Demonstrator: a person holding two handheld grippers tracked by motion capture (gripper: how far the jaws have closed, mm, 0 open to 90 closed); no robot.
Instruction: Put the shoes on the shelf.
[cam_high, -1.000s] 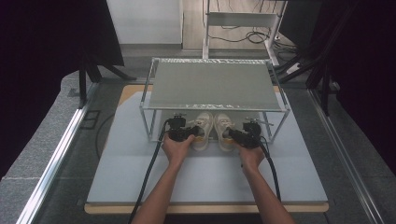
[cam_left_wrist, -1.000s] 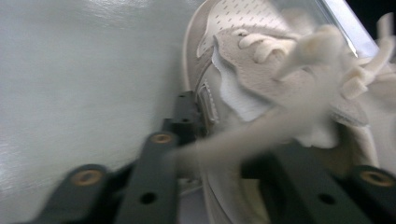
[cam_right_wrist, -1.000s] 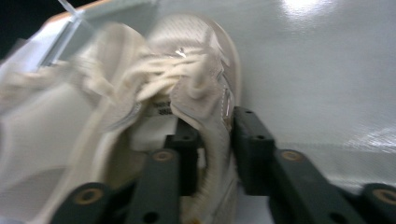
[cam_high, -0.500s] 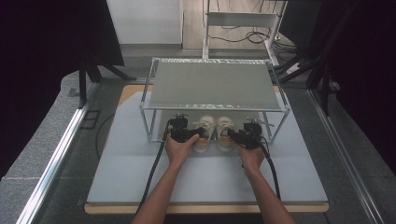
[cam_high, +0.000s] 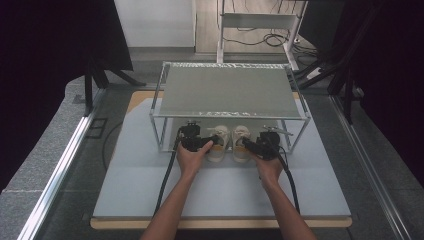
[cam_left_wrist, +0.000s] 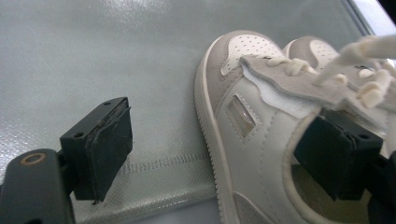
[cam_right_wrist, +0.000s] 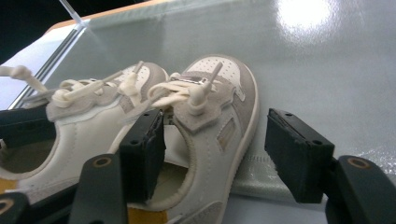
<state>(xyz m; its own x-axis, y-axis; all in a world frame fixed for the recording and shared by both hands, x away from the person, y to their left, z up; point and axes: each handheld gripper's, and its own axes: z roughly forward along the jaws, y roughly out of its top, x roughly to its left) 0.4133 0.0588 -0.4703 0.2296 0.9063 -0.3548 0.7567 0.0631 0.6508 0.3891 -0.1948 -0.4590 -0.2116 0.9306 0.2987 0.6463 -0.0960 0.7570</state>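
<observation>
Shoes: the left shoe (cam_high: 218, 142) and right shoe (cam_high: 241, 144) stand side by side under the rack (cam_high: 230, 90), on the mat (cam_high: 150, 170) at the rack's front edge, toes pointing away from the person.

Step in hand: release after placement, judged from the jaw state. The left gripper (cam_left_wrist: 219, 154) has just been opening; its jaws now straddle the outer wall of the left shoe (cam_left_wrist: 252, 135), one inside the collar, one outside, and the outside pad is clear of the leather. The right gripper (cam_right_wrist: 219, 158) has likewise just been opening; its jaws straddle the outer wall of the right shoe (cam_right_wrist: 219, 126) with a plain gap at the outer pad.

Next move, as judged: draw both grippers straight back toward the person, lifting the inner jaw out of each collar first so that it does not drag the shoe or catch a lace.

Hard to make out: the rack's top shelf covers the toes in the high view. Whether each inner jaw touches the lining cannot be told. The heels are cut off in both gripper views.
</observation>
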